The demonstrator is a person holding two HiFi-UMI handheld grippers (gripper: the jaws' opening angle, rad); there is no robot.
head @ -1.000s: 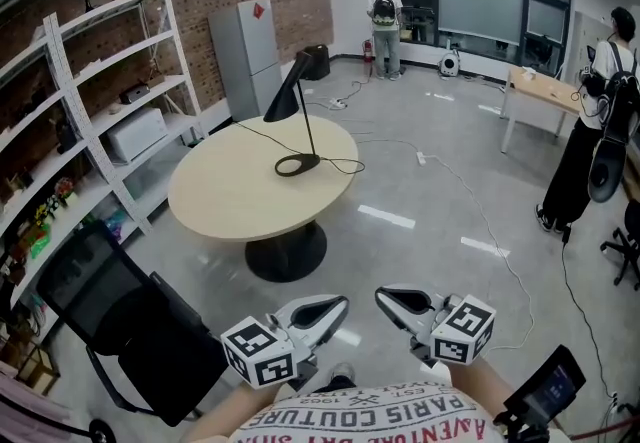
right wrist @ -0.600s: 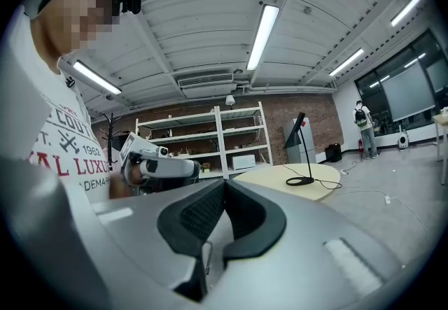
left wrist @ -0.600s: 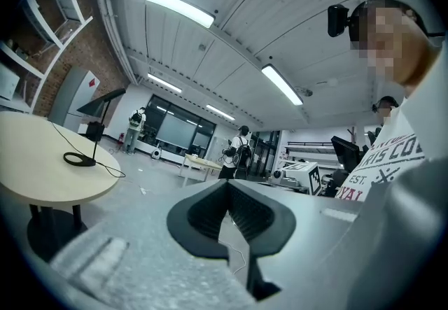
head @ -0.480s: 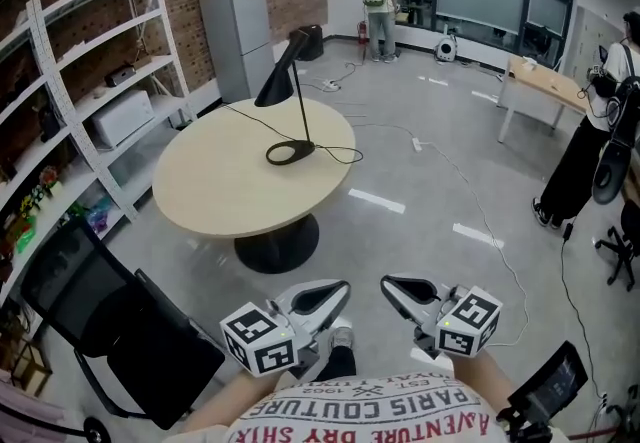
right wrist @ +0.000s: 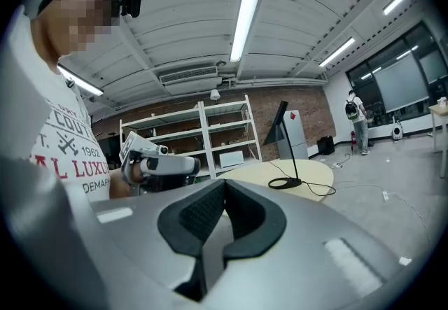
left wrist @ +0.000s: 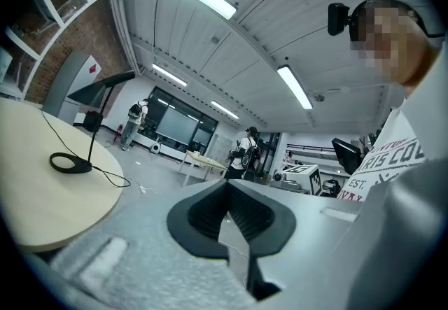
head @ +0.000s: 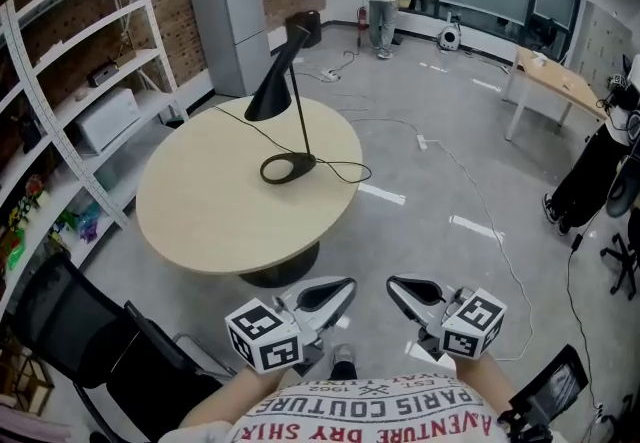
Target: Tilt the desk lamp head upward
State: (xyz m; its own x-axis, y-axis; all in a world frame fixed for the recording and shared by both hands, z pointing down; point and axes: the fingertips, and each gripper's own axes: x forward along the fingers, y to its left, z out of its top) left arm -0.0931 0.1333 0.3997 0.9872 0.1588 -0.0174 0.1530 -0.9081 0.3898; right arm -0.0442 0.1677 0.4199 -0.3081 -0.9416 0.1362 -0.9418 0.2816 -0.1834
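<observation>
A black desk lamp stands on the round beige table (head: 200, 221), its cone head (head: 272, 91) angled downward on a thin stem above a ring base (head: 288, 168). Its cord trails off the table's right side. Both grippers hang low in the head view, well short of the table. My left gripper (head: 342, 288) is shut with nothing in it. My right gripper (head: 397, 286) is shut and empty too. The left gripper view shows the lamp (left wrist: 98, 90) far off to the left, beyond the closed jaws (left wrist: 227, 221). The right gripper view shows it (right wrist: 281, 125) at centre right, past the closed jaws (right wrist: 222, 221).
White shelving (head: 70, 131) runs along the brick wall at left. A black office chair (head: 90, 341) sits at the table's near left. A grey cabinet (head: 232, 26) stands behind the table. Cables cross the floor (head: 470, 191). A wooden desk (head: 560, 81) and standing people are at the back and right.
The table and lamp have drawn closer and lower in the head view as I walk toward them. Both grippers travel along with me, still shut and empty.
</observation>
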